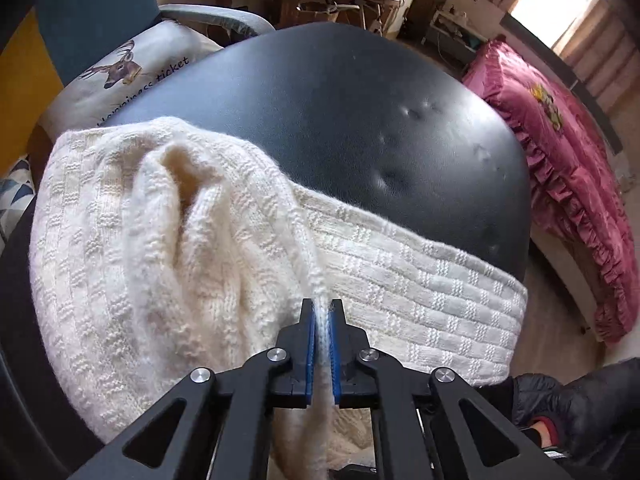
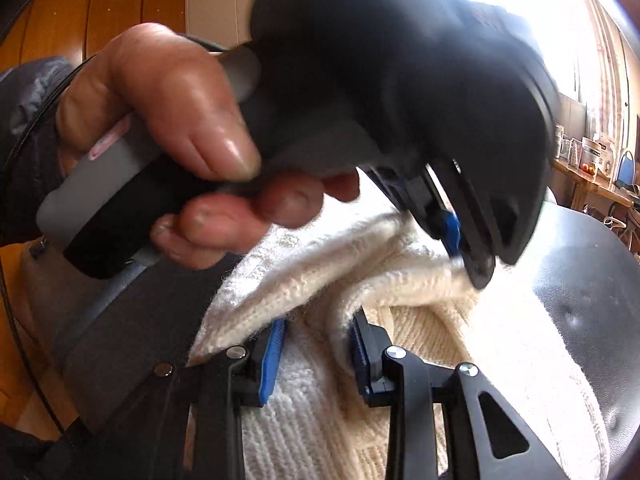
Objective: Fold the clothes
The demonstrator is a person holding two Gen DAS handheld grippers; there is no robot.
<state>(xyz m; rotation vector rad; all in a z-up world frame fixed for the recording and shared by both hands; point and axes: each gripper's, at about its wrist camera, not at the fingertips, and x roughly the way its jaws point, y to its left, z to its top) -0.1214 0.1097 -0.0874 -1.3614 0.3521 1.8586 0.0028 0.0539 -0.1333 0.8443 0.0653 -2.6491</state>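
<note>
Black padded leather (image 1: 360, 112) fills the middle of a cluttered bedroom, carrying a cream knitted sweater (image 1: 132, 248) across its near edge. Left gripper (image 1: 322, 308) is clenched on a raised ridge of that sweater, lifting a fold, while the right gripper (image 2: 316, 336) stands spread with knit bunched between its blue pads (not pinched). Beyond lies a pink ruffled bedspread (image 1: 568, 160), and a hand (image 2: 180, 128) grips the left tool's handle.

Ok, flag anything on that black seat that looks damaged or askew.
The black seat has several small dents in its surface. The cream sweater lies bunched and uneven, one end hanging over the seat's edge, pinched in the left tool.
</note>
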